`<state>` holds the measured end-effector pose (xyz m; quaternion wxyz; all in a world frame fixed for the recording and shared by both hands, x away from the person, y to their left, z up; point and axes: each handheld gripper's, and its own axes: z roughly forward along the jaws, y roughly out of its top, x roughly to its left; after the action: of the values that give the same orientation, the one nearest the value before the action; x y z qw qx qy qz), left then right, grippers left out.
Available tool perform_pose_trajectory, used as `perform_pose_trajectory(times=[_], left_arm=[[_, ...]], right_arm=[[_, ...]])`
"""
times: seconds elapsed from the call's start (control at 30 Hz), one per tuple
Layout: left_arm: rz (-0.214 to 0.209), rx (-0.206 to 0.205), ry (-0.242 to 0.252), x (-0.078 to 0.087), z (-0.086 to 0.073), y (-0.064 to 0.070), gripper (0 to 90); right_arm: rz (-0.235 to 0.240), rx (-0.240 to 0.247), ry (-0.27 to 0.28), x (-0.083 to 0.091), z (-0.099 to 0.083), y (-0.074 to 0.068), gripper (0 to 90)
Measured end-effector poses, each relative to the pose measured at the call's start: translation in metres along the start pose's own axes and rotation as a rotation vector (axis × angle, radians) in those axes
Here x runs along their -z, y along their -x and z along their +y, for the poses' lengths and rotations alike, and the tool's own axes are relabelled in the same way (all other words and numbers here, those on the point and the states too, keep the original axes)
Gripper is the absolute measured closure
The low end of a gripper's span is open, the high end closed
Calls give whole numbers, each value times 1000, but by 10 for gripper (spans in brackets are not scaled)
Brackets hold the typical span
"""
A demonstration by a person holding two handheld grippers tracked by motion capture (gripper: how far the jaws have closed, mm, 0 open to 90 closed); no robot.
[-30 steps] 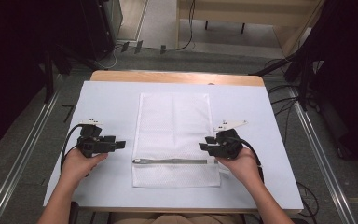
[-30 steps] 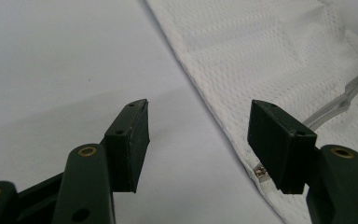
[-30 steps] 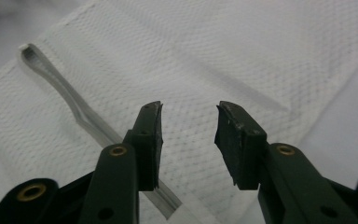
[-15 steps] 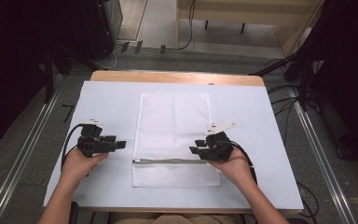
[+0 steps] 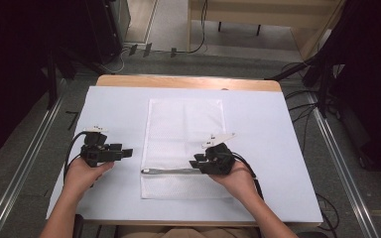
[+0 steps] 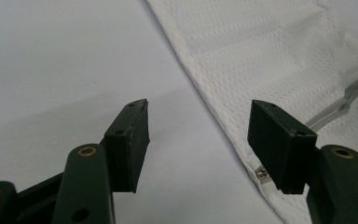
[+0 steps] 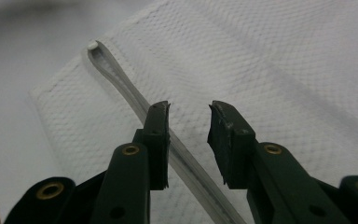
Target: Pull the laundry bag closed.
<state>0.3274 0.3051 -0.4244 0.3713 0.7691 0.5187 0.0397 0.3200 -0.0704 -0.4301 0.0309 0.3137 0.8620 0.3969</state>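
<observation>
left claw (image 5: pixel 127 152): black, brass screws, black cable | right claw (image 5: pixel 193 163): black, white top plate | forearms bare

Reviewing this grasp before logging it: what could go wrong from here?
1. The right gripper is open over the zipper strip, which lies flat on the mesh bag; the jaws may pinch mesh with it or slip off.
2. The left gripper is open beside the bag, not holding it, so a pull could drag the bag.

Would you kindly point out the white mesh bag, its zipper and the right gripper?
white mesh bag (image 5: pixel 183 126), high view, upper middle of the fabric.
zipper (image 5: pixel 171 171), high view, middle of the grey strip.
right gripper (image 5: pixel 194 163), high view, between its fingertips.
</observation>
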Motion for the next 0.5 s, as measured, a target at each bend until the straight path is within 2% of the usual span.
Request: perform_pose_trajectory(times=[0.23, 0.5], left_arm=[[-1, -2, 4, 0, 0, 0, 385], [-3, 0, 3, 1, 0, -1, 385]], right_arm=[[17, 17, 2, -10, 4, -11, 685], [69, 44, -29, -30, 12, -31, 710]])
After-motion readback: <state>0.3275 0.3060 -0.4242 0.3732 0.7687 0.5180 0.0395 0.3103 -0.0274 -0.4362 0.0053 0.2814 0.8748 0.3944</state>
